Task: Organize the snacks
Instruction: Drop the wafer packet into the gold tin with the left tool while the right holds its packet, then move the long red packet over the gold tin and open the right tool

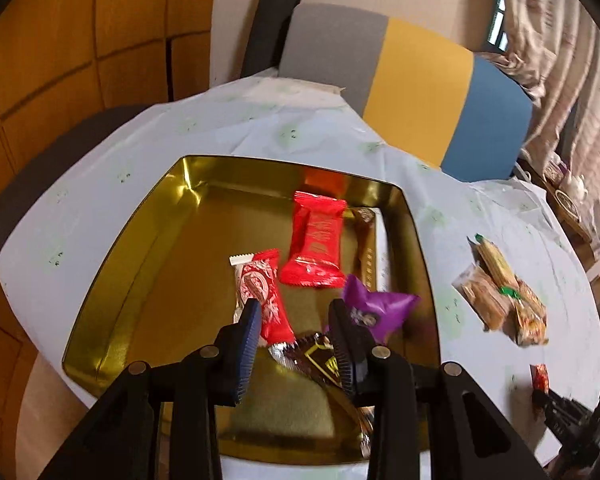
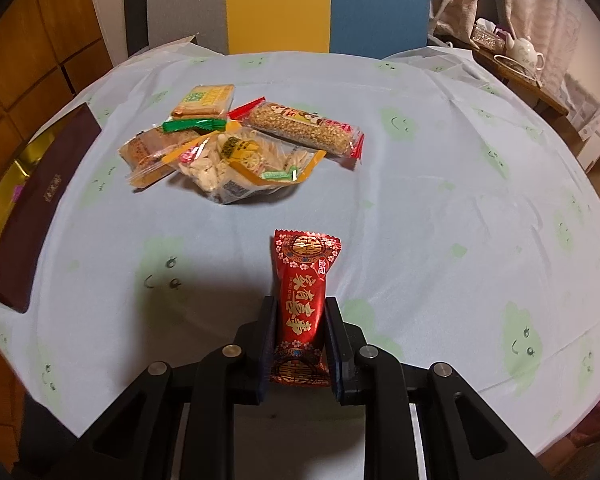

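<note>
A gold tin box (image 1: 140, 248) lies open on the table and holds a large red packet (image 1: 316, 244), a red-and-white bar (image 1: 260, 292), a purple packet (image 1: 376, 308) and a brown wrapper (image 1: 320, 360). My left gripper (image 1: 296, 312) is open and empty just above the brown wrapper. My right gripper (image 2: 300, 308) is shut on a red candy packet (image 2: 302, 308) with gold characters and holds it over the table. A pile of snacks (image 2: 236, 140) lies beyond it, including a peanut bar (image 2: 304, 128).
The table wears a pale blue cloth with green smiley prints (image 2: 440, 184). The tin's dark side (image 2: 32, 208) lies at the left edge. A grey, yellow and blue chair (image 1: 420, 92) stands behind. A teapot (image 2: 526, 54) sits on a side table at right.
</note>
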Demonstrator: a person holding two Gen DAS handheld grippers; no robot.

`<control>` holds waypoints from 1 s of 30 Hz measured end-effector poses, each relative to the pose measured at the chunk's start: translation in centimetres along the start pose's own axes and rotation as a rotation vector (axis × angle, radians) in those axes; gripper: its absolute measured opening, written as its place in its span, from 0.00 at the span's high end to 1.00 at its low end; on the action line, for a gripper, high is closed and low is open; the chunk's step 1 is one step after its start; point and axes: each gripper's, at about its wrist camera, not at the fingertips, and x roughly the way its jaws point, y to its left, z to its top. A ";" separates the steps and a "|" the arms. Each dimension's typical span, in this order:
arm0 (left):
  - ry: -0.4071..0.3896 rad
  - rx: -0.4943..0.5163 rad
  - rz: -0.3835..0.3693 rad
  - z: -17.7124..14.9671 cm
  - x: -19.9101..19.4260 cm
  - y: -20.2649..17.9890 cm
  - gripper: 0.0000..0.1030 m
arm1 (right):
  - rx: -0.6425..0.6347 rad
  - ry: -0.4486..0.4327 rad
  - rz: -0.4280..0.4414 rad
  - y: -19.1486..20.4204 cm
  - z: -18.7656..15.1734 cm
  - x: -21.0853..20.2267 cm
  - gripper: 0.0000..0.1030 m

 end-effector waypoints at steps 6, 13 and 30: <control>-0.011 0.031 -0.004 -1.2 -0.9 -0.5 0.66 | -0.035 0.011 0.072 2.0 -0.6 -0.5 0.78; -0.016 0.034 0.003 -1.9 -1.4 0.0 0.66 | -0.086 0.023 0.130 4.7 -0.5 -0.3 0.78; -0.040 -0.046 0.056 -1.8 -1.8 3.6 0.66 | -0.272 -0.041 0.402 15.0 4.1 -3.4 0.79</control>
